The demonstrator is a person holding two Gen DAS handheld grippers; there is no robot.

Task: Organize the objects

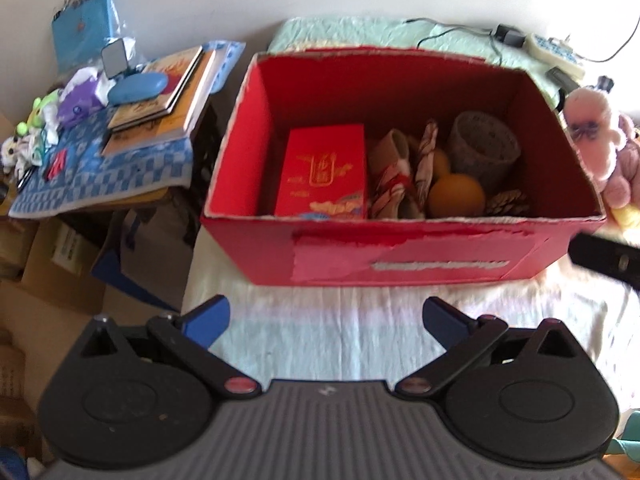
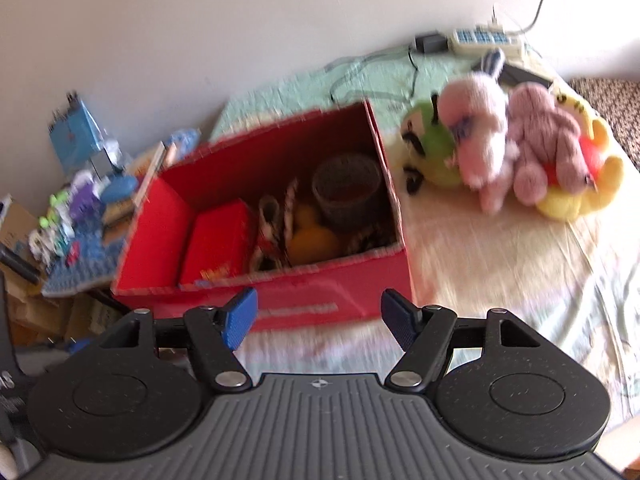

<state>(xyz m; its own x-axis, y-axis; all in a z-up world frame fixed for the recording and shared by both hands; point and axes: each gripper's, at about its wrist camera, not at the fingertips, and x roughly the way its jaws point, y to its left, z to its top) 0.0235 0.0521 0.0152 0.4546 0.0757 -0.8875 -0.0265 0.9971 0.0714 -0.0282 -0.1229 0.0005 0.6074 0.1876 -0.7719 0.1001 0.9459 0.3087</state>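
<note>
Your right gripper [image 2: 318, 316] is spread wide and empty, like your left gripper [image 1: 326, 320]; the pink plush rabbit [image 2: 478, 140] lies ahead-right, beside the red box [image 2: 340, 296].

I see an open red cardboard box [image 1: 400, 248] on the bed, holding an upright red packet [image 1: 322, 172], two oranges [image 1: 456, 194], a grey woven cup [image 1: 482, 148] on its side, pink plush toys [image 2: 504, 152] heaped just beside the box.
</note>
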